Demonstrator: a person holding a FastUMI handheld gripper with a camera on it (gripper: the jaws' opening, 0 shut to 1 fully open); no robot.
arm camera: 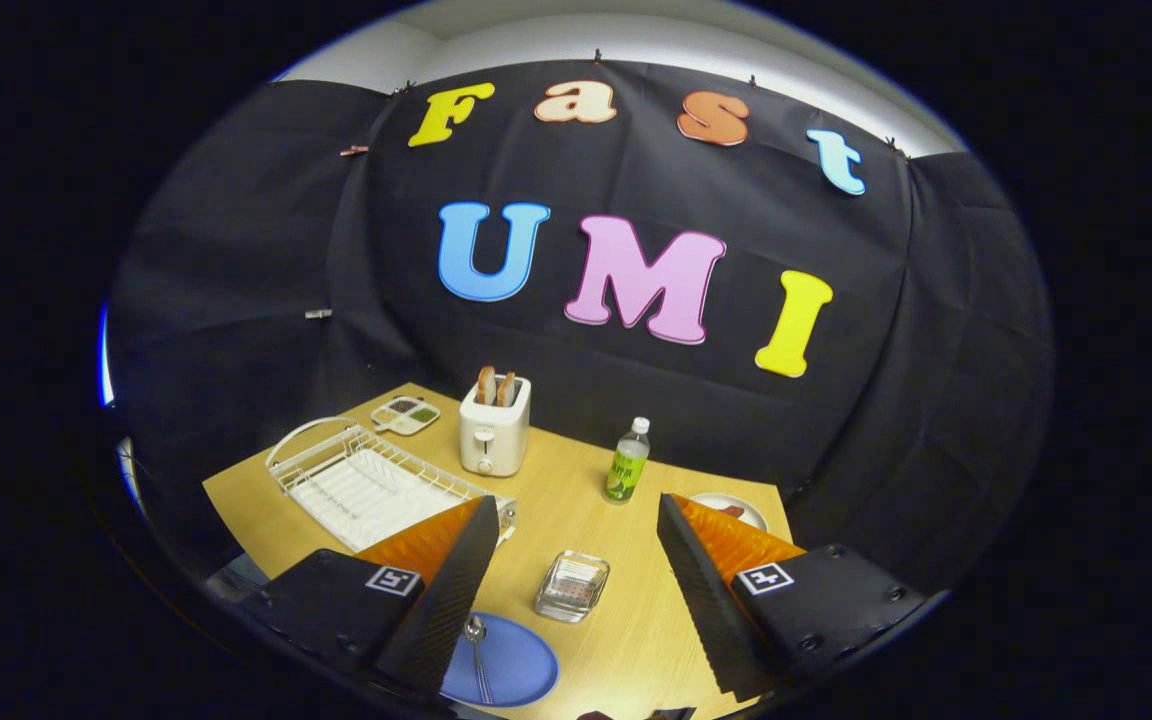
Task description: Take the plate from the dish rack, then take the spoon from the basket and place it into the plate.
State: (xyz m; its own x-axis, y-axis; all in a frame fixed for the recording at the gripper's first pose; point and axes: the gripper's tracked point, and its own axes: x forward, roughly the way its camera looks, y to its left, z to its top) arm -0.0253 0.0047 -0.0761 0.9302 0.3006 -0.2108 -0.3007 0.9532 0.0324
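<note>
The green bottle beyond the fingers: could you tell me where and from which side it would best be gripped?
Probably grip the green bottle around its straight mid-body, coming in level from the near side, since it stands upright and alone. The gripper is open; the toaster is well apart.

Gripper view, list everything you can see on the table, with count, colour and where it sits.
table: one, light wood, under everything
dish rack: one, white wire, beyond the left finger
toaster: one, white, bread in its slots, beside the rack
small tray: one, pale, compartments, behind the rack
bottle: one, green, beyond the fingers
glass basket: one, clear, between the fingers
plate: one, blue, beside the left finger
spoon: one, silver, on the blue plate
white plate: one, behind the right finger
gripper: one, black and orange, jaws open
</note>
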